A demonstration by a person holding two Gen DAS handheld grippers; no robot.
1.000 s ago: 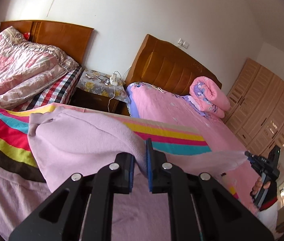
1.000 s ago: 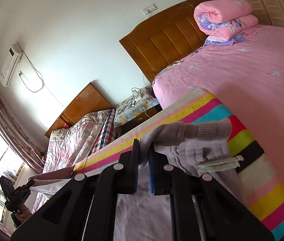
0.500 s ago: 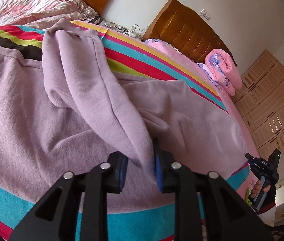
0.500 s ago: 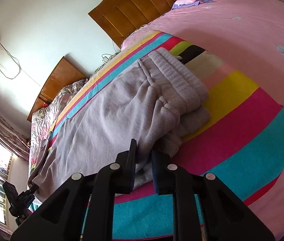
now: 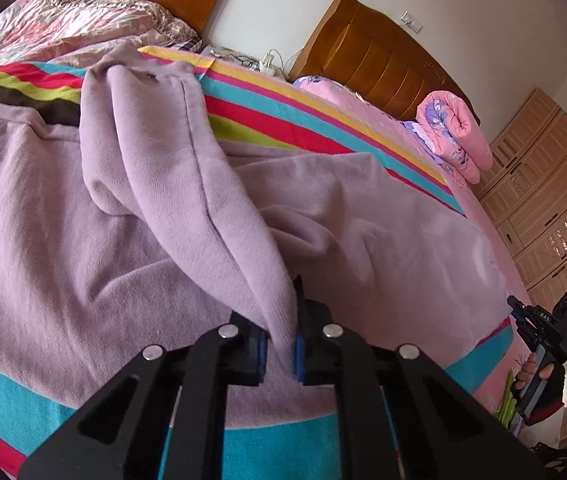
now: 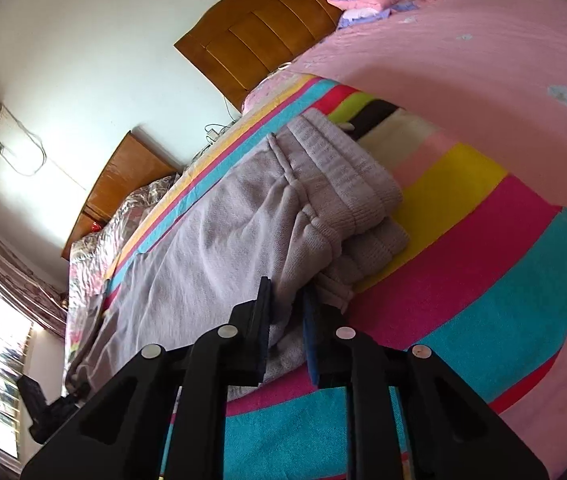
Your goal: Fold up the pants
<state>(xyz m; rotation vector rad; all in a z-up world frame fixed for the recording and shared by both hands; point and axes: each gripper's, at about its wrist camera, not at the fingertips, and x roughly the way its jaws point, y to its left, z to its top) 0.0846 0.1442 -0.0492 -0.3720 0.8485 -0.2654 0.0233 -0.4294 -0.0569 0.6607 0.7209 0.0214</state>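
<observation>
Pants (image 5: pixel 163 208) lie on the striped blanket (image 5: pixel 275 116) mid-frame. Left tool (image 5: pixel 281 344) clamps a leg end, right tool (image 6: pixel 287 320) pinches the waist edge. Release only once both corners lie flat and aligned.

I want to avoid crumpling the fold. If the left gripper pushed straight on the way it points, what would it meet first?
The left gripper is shut on a fold of the lilac pants, so it would plough straight into the pants spread just ahead, then probably the striped blanket underneath. Depth is hard to judge here.
</observation>
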